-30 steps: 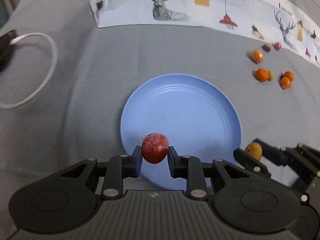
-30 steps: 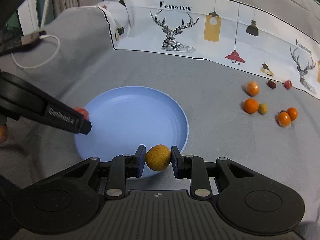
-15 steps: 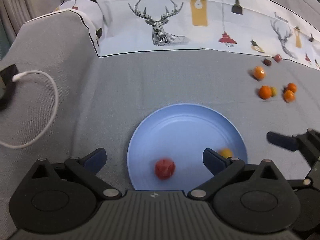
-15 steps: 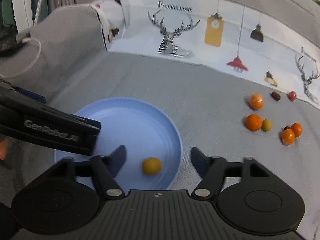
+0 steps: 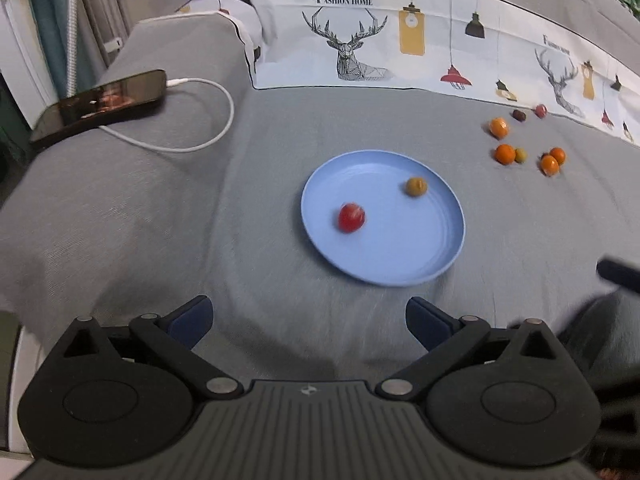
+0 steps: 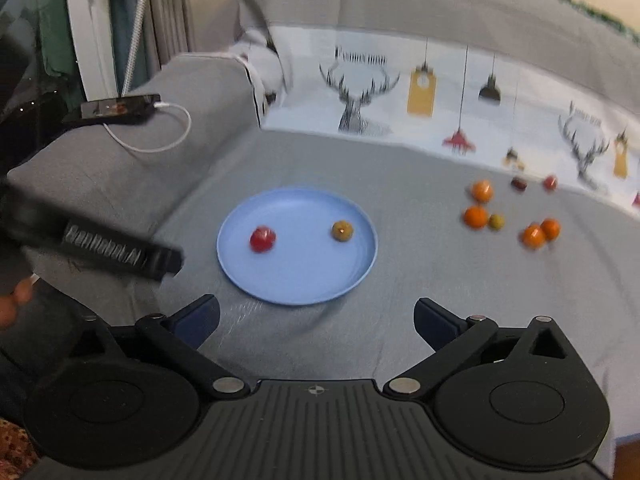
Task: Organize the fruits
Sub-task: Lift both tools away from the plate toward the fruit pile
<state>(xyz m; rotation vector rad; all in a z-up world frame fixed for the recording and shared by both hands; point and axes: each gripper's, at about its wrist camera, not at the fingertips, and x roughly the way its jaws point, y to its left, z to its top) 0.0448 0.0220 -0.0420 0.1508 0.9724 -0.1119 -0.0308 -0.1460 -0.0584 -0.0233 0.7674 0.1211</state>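
A blue plate [image 5: 380,264] lies on the grey cloth with a red fruit [image 5: 351,217] and a yellow-brown fruit [image 5: 416,186] loose on it. My left gripper [image 5: 308,312] hovers open, back from the plate's near edge, with nothing between its fingers. In the right wrist view the same plate [image 6: 296,276] holds the red fruit [image 6: 262,239] and the yellow-brown fruit [image 6: 342,231]. The right gripper [image 6: 316,310] is also short of the plate; its jaws are opening and hold nothing. Several small orange fruits [image 5: 505,154] lie on the cloth right of the plate.
A phone [image 5: 100,104] with a white cable [image 5: 200,136] rests on the raised grey cushion at the left. A printed white cloth [image 5: 360,40] runs along the back. Small dark and red fruits [image 5: 520,114] lie near it. The left gripper's finger [image 6: 120,254] shows blurred left of the plate.
Both grippers opened and let go: the red fruit and the yellow-brown fruit now lie on the plate. Both grippers then pulled back and up, away from the plate.
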